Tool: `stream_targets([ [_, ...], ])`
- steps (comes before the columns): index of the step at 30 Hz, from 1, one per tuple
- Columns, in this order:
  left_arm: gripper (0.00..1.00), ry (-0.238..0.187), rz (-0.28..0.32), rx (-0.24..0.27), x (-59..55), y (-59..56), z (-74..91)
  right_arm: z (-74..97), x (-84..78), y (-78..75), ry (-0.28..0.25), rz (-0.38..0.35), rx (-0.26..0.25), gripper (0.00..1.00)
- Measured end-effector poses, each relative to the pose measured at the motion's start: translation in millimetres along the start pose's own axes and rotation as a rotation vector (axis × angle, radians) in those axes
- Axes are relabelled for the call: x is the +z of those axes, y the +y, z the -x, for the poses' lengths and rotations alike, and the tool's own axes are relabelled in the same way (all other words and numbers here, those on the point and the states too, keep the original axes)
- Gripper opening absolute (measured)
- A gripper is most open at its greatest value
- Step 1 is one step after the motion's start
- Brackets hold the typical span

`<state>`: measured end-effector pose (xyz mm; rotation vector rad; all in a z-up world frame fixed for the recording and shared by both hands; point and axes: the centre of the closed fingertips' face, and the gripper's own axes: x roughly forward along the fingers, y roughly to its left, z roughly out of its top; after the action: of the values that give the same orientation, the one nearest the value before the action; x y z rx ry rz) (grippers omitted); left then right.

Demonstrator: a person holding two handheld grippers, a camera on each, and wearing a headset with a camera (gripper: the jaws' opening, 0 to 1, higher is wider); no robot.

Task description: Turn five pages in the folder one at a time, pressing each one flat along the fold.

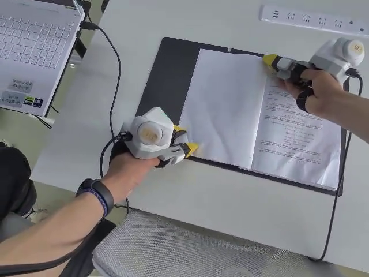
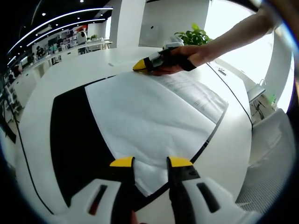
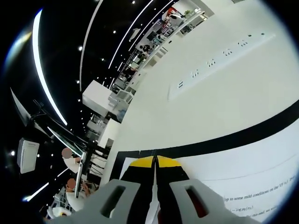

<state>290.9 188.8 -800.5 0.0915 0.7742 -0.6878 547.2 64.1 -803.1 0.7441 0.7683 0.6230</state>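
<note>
A black folder [image 1: 167, 81] lies open on the white table. A blank white page [image 1: 222, 109] rests turned over on its left half, and a printed page [image 1: 297, 133] shows on the right. My left gripper [image 1: 190, 147] sits at the blank page's near left corner, open, its yellow tips [image 2: 151, 162] apart just above the sheet [image 2: 149, 116]. My right gripper [image 1: 268, 59] is shut, its tips [image 3: 154, 161] together and resting at the top of the fold on the printed page [image 3: 243, 186]. The left gripper view shows that right gripper [image 2: 139, 66] at the page's far edge.
A white laptop [image 1: 34, 40] stands at the table's left edge with a black cable [image 1: 112, 63] running past the folder. A white power strip [image 1: 314, 20] lies at the back right. A grey mesh chair [image 1: 190, 248] is below the near table edge.
</note>
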Motion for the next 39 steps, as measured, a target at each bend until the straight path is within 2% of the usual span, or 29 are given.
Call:
stream_targets([
  [3, 0.26, 0.001, -0.001, -0.001, 0.8, -1.8, 1.3, -3.9, 8.1, -4.1, -0.018, -0.016, -0.014, 0.0],
  [12, 0.25, -0.002, 0.003, 0.004, 1.9, -1.4, 2.5, -3.8, 7.2, -4.1, -0.009, 0.009, -0.011, 0.0],
  [21, 0.25, -0.007, 0.012, 0.005, 0.4, 0.9, 0.3, 9.2, -13.0, 1.0, 0.049, 0.045, 0.036, 0.0],
  [24, 0.24, -0.014, 0.013, 0.006, 0.4, 1.3, 0.8, 13.2, -17.6, 3.3, 0.052, 0.036, 0.042, 0.0],
  [28, 0.24, -0.018, 0.015, 0.007, 0.6, 1.3, 1.3, 18.3, -26.7, 6.6, 0.082, 0.061, 0.049, 0.0],
  [39, 0.23, -0.019, 0.008, 0.004, 0.8, 0.6, 2.5, 35.5, -51.5, 16.3, 0.09, 0.038, 0.065, 0.0],
])
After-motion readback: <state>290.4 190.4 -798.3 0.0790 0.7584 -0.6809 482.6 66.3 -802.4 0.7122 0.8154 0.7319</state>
